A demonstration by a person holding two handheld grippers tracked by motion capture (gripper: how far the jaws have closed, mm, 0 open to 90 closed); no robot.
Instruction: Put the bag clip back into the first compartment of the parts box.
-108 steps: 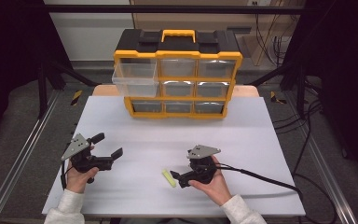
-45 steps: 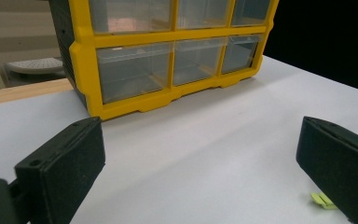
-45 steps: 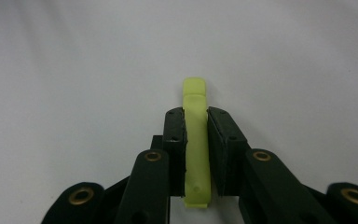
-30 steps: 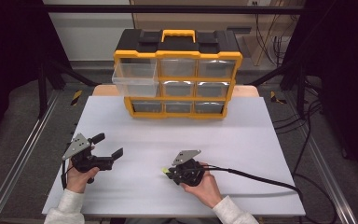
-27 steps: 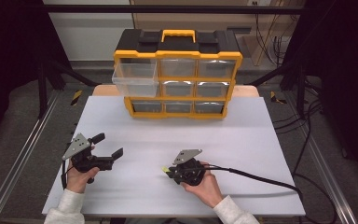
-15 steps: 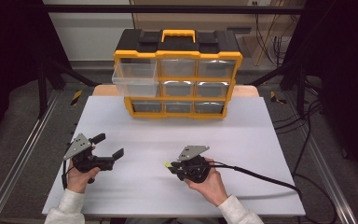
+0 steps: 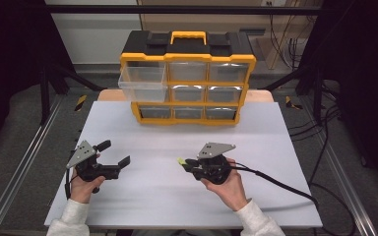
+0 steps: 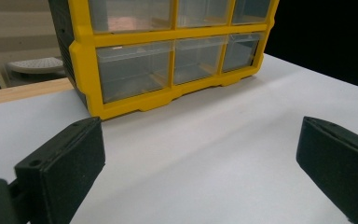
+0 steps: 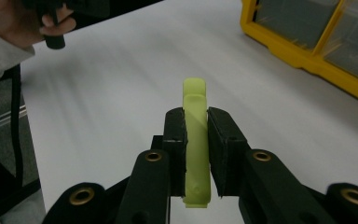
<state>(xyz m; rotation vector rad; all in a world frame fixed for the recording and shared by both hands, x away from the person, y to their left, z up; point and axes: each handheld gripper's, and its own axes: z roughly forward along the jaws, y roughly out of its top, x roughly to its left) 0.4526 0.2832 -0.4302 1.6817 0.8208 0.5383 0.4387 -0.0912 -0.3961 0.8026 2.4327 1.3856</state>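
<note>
Clamping one flat, pale yellow-green clip (image 9: 196, 140) at frame centre between the right gripper (image 9: 196, 135) pads, with the left gripper (image 7: 114, 153) gaping wide, empty, lower left.

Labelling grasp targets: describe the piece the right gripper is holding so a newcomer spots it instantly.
Start from the yellow drawer organizer at the far edge of the white table, then come toward the person's right hand. The right gripper is shut on a small lime-green plastic piece, narrow with a rounded tip. It is the one pale green item among black, yellow and white.
</note>
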